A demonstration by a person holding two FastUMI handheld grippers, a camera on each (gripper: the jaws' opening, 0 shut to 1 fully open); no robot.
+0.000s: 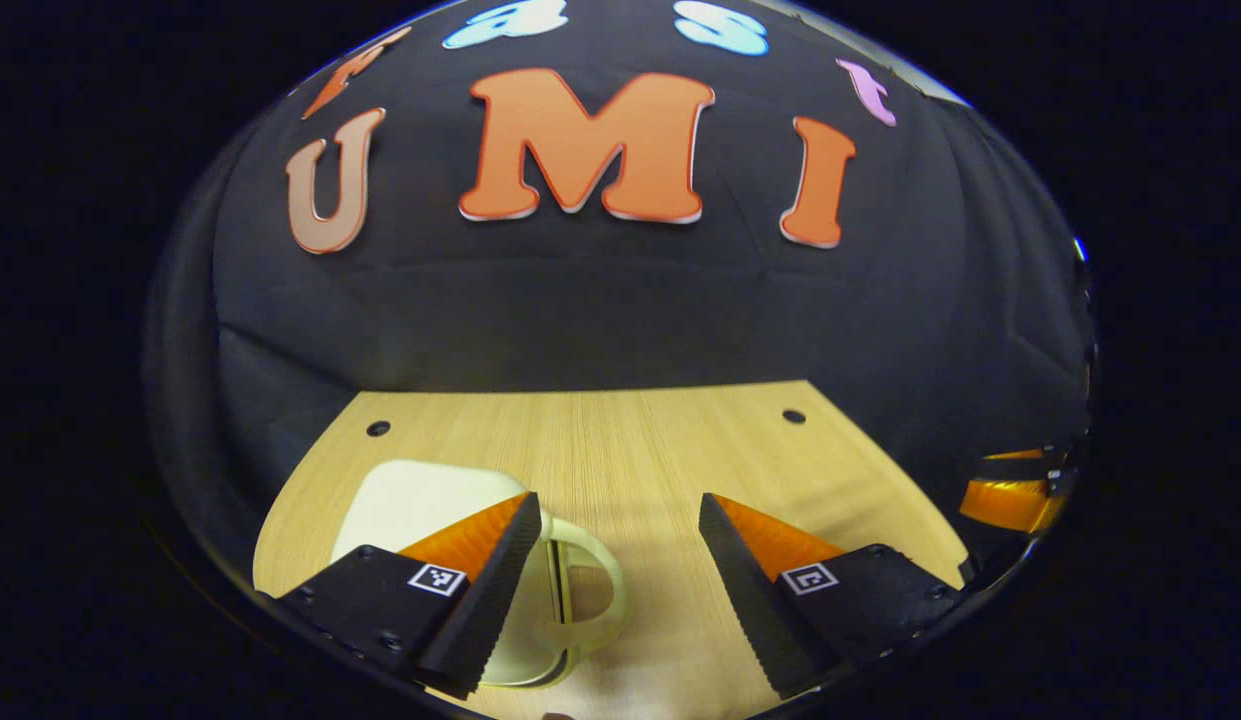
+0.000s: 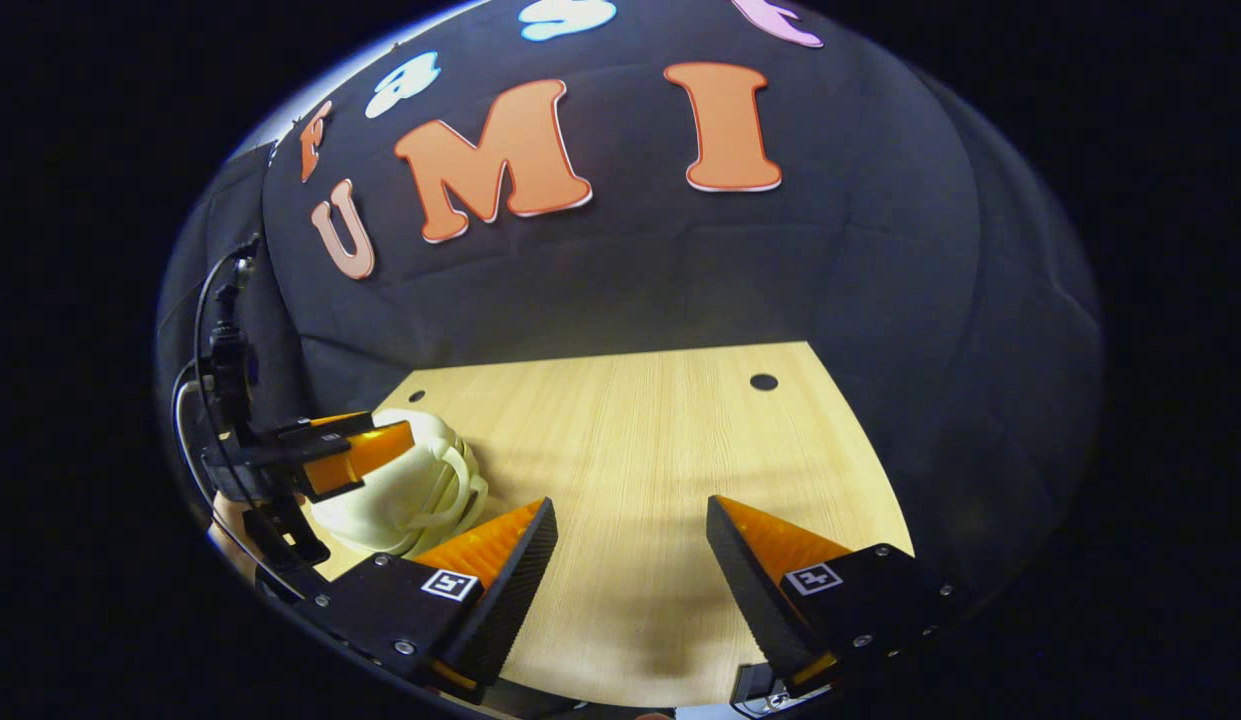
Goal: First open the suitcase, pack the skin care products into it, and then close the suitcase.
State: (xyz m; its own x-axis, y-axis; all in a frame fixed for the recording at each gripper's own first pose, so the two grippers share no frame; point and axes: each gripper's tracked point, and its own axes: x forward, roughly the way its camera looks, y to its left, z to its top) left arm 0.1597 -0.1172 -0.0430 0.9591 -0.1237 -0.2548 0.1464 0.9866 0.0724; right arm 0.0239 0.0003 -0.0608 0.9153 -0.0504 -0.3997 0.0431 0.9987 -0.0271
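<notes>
Here the wooden table (image 2: 660, 480) lies bare out to its far edge. The cream suitcase (image 1: 420, 510) sits closed at its near left. Left gripper (image 1: 615, 590) hovers released beside its handle (image 1: 590, 590); right gripper (image 2: 630, 590) hangs released, well right.

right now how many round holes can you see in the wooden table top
2: one hole near the far left corner, behind the cream suitcase, and one hole near the far right corner. Others may be hidden.
</notes>
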